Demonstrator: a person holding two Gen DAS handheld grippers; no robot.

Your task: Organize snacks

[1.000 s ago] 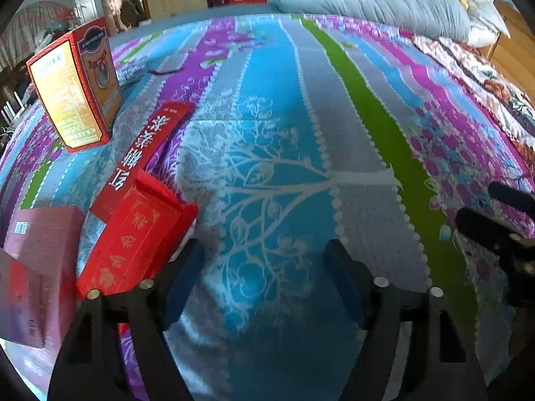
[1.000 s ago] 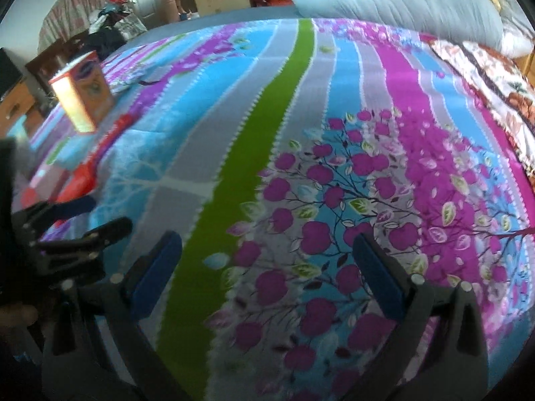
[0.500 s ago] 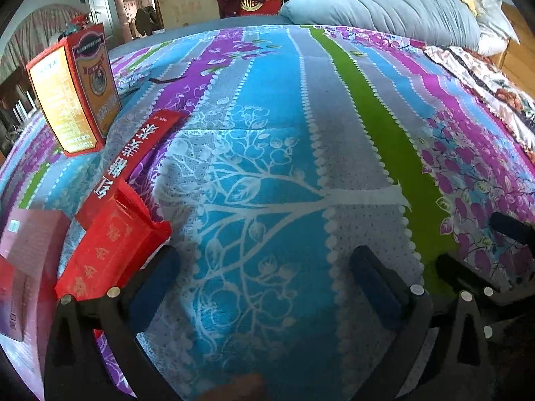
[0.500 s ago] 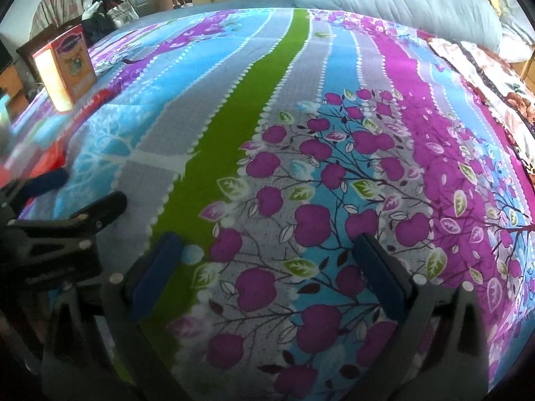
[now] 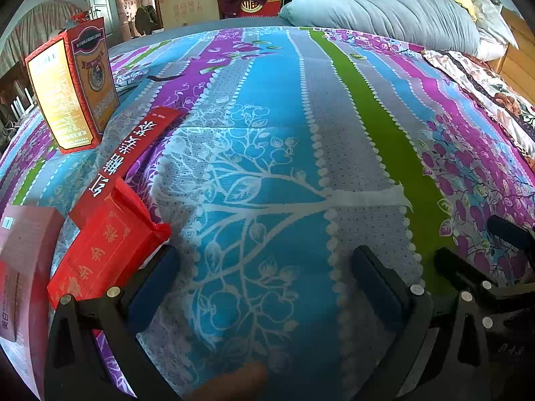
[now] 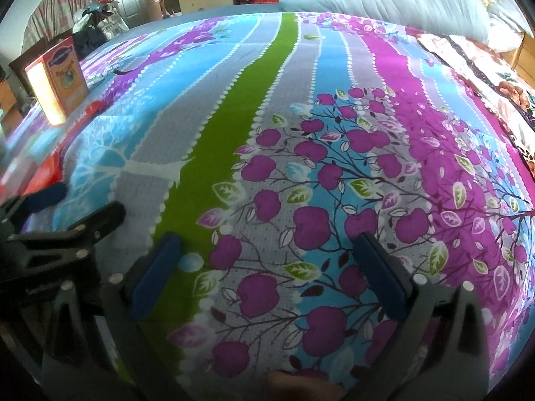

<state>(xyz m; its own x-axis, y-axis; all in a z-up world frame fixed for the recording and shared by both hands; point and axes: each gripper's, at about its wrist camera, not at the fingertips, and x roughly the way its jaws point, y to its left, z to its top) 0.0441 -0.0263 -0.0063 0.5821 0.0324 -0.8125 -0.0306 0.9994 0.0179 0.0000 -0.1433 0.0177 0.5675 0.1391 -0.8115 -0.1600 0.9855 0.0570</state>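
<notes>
Striped floral bedspread (image 5: 267,133) in blue, purple, grey and green covers the whole bed; grey-blue rolled duvet (image 5: 384,6) at the far end. Snacks all sit left: tall red-and-yellow carton (image 5: 72,87) upright, long flat red box (image 5: 127,153) beside it, red foil packet (image 5: 107,247) against it, pink box (image 5: 23,260) at frame edge. Left gripper (image 5: 264,280) jaws wide, just opened, nothing between them, left pad next to the packet. Right gripper (image 6: 267,274) wide, empty.
</notes>
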